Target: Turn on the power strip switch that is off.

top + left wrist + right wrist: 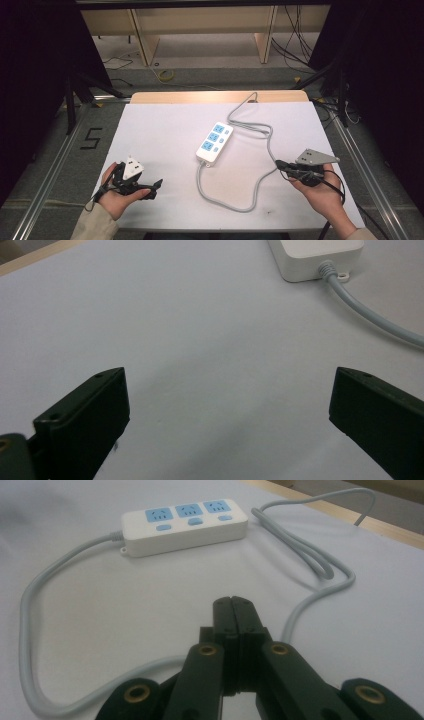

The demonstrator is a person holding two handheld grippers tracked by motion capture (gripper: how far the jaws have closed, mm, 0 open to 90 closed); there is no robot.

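A white power strip with three blue sockets lies in the middle of the white table sheet; its grey cable loops toward the front and runs off the far edge. In the right gripper view the strip lies ahead and the cable curls to the right. My left gripper rests at the front left, jaws wide apart with nothing between them; the strip's cable end shows ahead. My right gripper sits at the front right beside the cable, its jaws pressed together and empty.
The white sheet covers a wooden table whose bare far edge shows. Beyond it are wooden shelf legs and loose cables on the floor. Metal rails run along both sides.
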